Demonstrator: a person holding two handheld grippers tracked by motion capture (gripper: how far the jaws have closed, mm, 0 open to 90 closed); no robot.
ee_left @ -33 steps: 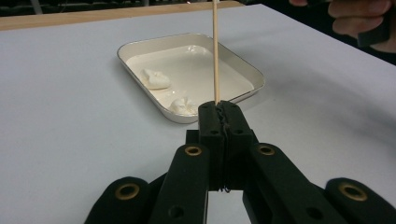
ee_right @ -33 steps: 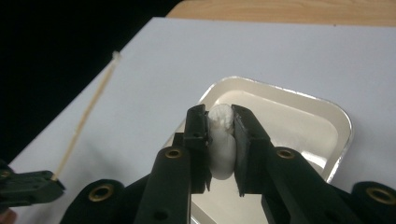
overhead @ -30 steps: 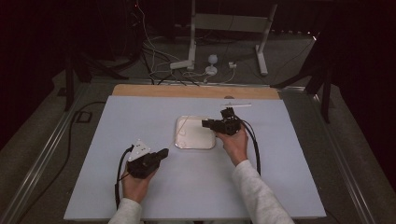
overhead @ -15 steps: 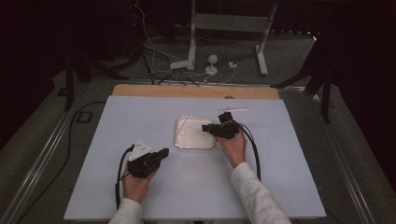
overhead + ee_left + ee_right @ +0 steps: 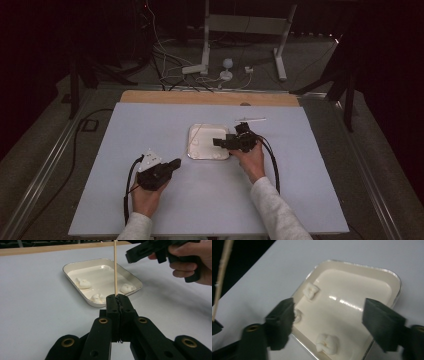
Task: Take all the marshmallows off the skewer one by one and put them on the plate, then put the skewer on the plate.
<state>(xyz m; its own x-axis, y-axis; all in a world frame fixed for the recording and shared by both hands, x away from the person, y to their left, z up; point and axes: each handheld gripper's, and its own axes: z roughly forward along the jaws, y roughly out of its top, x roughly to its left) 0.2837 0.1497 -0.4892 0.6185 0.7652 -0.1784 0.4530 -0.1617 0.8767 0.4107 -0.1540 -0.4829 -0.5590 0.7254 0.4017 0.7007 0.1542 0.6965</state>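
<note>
A shallow cream tray [image 5: 192, 134] sits mid-table with three white soft lumps in it, such as the lump [image 5: 83, 283] nearest its far side. My left gripper [image 5: 175, 163] rests left of the tray's near corner, shut on a thin wooden skewer [image 5: 115, 267] that rises from between its jaws. The skewer [image 5: 222, 272] also stands at the left edge of the right gripper view. My right gripper [image 5: 218, 142] hovers over the tray's right side, open, its jaws spread wide above the lumps [image 5: 327, 343] with nothing between them.
A second pale stick [image 5: 250, 120] lies on the table just beyond the tray's far right corner. A wooden strip [image 5: 210, 98] runs along the table's far edge. Cables and stand legs [image 5: 205, 65] lie on the floor behind.
My right gripper has moved a little toward the person and lower over the tray's right side. The left gripper and skewer have stayed put.
</note>
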